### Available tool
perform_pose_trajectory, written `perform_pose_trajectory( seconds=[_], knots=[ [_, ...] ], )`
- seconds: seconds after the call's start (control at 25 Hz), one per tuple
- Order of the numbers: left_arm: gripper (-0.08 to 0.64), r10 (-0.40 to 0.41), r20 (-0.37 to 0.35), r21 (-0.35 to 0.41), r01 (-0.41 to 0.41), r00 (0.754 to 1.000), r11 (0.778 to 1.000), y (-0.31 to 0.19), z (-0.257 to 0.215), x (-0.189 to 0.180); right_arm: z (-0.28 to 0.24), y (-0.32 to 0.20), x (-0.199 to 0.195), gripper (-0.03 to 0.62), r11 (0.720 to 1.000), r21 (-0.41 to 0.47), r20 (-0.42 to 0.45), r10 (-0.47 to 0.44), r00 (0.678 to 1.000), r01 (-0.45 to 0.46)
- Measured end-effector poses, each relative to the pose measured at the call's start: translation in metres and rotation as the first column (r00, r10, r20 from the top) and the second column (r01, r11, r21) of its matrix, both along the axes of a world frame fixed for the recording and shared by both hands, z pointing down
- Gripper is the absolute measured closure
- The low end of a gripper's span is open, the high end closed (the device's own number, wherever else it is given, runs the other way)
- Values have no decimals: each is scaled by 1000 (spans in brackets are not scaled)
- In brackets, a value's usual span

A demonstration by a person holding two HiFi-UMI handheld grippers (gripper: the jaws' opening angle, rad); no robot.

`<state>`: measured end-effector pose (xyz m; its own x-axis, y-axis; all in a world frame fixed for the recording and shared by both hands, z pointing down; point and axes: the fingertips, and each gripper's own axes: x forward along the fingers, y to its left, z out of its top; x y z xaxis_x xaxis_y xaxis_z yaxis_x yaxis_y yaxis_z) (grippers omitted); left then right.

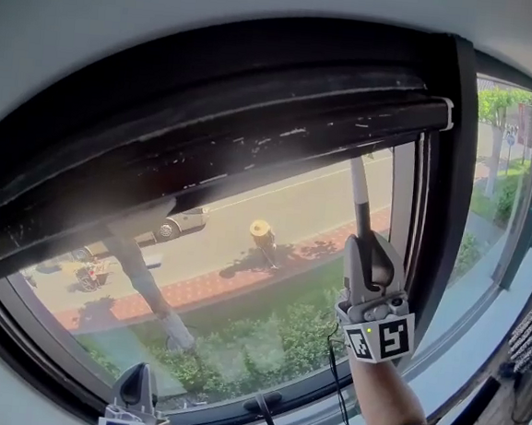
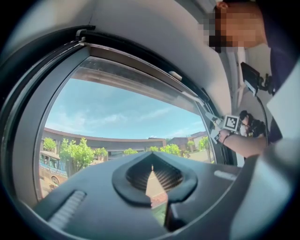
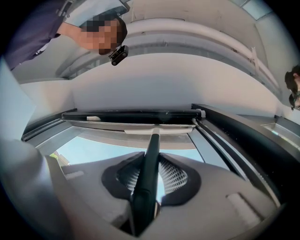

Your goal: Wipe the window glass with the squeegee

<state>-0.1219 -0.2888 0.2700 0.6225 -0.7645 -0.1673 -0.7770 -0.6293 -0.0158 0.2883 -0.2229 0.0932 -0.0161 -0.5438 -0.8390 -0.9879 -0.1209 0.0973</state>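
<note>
black squeegee [image 1: 358, 192] pinched in raised right tongs [image 3: 151, 168], left tongs [image 2: 152, 168] low, pressed together

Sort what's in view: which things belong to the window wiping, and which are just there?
In the job:
squeegee, its handle clamped by the right gripper, blade up at the top of the pane
window glass

Just there:
left gripper, held low with nothing in it
window handle on the bottom frame
car on the street outside

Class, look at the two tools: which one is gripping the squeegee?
The right tool, clamped on the squeegee handle; the left tool is closed with nothing between its jaws.
</note>
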Motion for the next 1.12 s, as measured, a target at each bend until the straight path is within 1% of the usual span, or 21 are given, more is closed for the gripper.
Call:
perform_pose_trajectory(
  seconds=[0.28, 0.52, 0.68, 0.96, 1.12],
  knots=[
    [555, -20, 4, 5, 20, 1000, 1000, -8, -8, -7, -13, -9, 2, 492, 1000, -16, 9, -9, 1000, 9],
    [555, -9, -8, -8, 9, 1000, 1000, -5, -3, -12, -11, -12, 1, 492, 999, -31, 42, -37, 998, 38],
    [555, -16, -14, -42, 15, 1000, 999, -6, 10, -18, -7, -10, 0, 492, 998, -48, 38, -30, 999, 32],
    [555, 34, -17, -84, -36, 999, 996, -1, 28, -3, 5, -3, 2, 492, 996, -89, 44, -24, 999, 28],
    [555, 32, -30, -112, -35, 999, 993, 6, 43, -7, 20, 0, -1, 492, 993, -117, 55, -23, 998, 30]
  ],
)
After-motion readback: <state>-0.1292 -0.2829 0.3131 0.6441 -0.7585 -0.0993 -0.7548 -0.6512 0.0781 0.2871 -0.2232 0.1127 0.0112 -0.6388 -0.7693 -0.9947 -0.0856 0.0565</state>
